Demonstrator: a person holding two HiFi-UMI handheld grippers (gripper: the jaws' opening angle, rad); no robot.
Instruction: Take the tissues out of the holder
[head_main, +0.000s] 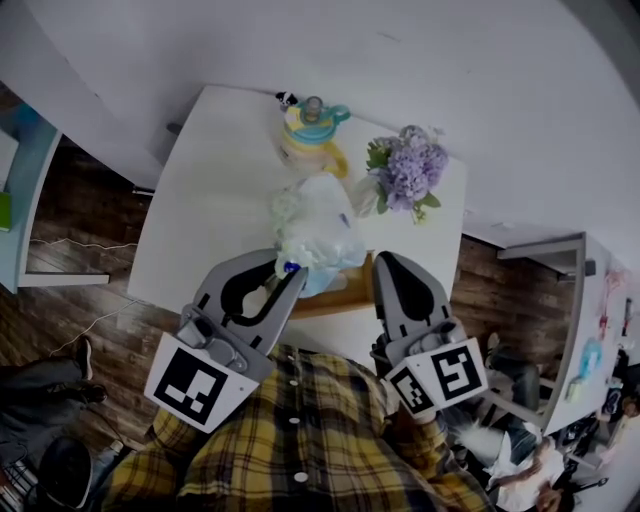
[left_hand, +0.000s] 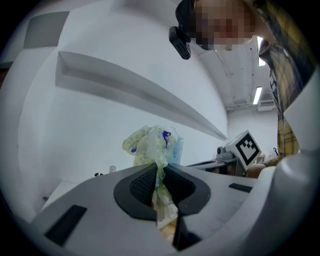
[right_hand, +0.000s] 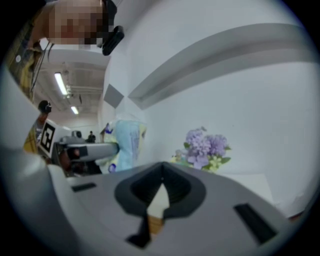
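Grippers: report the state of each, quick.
Left gripper: closed on the wrapper of the tissue pack.
Right gripper: closed, nothing between its jaws.

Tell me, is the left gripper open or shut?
Shut: the left gripper pinches the wrapper of the tissue pack between its jaws.

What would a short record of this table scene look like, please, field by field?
surface: white table
left claw: shut on the wrapper of the tissue pack
right claw: shut, empty, right of the pack
holder: wooden, at the table's near edge, below the pack
also there: purple flowers, yellow bottle
status: pack gripped; whether it is clear of the holder cannot be told
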